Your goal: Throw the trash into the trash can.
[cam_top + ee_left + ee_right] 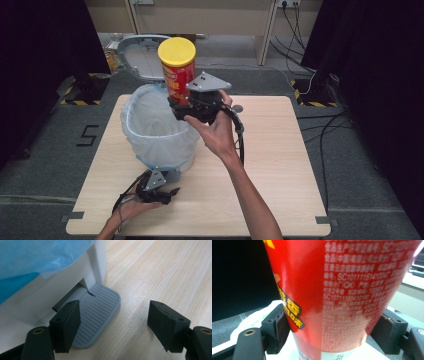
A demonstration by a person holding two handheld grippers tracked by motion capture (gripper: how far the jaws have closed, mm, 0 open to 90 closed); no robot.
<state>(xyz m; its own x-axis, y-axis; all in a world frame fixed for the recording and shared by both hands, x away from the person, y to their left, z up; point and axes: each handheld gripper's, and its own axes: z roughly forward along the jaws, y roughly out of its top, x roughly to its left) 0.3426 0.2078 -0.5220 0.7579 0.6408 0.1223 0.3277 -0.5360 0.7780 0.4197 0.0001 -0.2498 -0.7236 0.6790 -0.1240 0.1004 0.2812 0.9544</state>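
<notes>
right gripper clamped on red snack canister, held above lined pedal bin, lid up. left gripper jaws apart, on the pedal. recommend keeping pedal pressed, centring canister over the opening before release.

A tall red cylindrical canister, printed with white and yellow text, is clamped between the black jaws of the right gripper.
</notes>
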